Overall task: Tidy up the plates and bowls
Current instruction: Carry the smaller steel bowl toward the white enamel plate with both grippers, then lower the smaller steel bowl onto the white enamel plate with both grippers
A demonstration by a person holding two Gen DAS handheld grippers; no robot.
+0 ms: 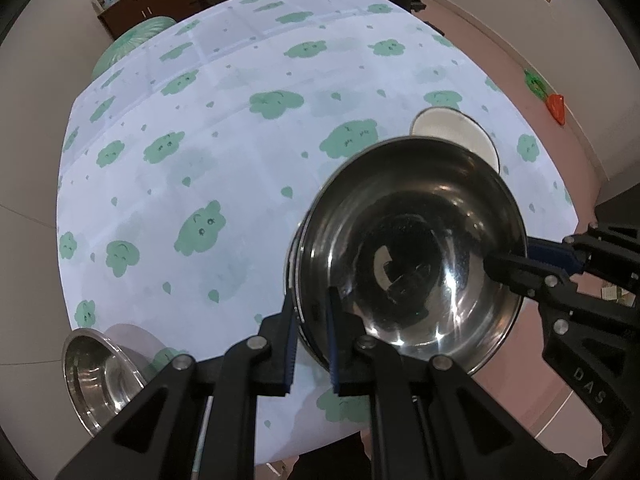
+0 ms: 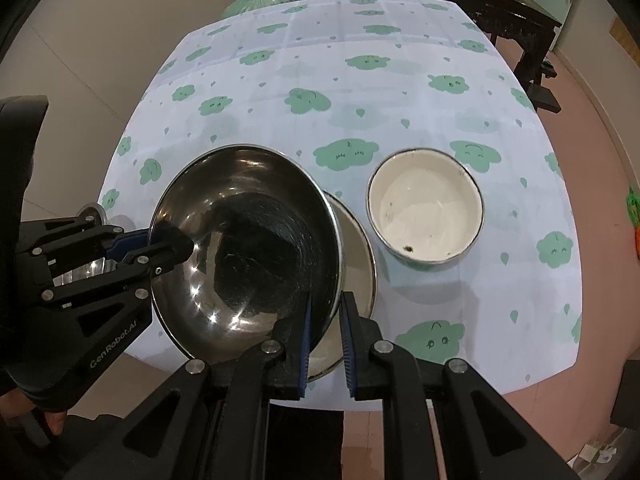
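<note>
A large steel bowl point(image 1: 412, 252) point(image 2: 248, 252) is held tilted above the table's near edge by both grippers. My left gripper point(image 1: 312, 344) is shut on its rim at one side, and it shows in the right wrist view point(image 2: 160, 252). My right gripper point(image 2: 326, 344) is shut on the opposite rim, and it shows in the left wrist view point(image 1: 516, 264). A steel plate point(image 2: 356, 264) lies under the bowl. A cream enamel bowl point(image 2: 426, 210) point(image 1: 456, 128) stands to the right. A smaller steel bowl point(image 1: 100, 372) sits at the table's near left corner.
The table wears a white cloth with green clouds point(image 1: 240, 160) point(image 2: 360, 100). A dark wooden sideboard point(image 2: 480, 4) stands beyond the table. A green round stool point(image 1: 132, 40) is at the far left edge. Pink floor point(image 1: 540, 60) lies to the right.
</note>
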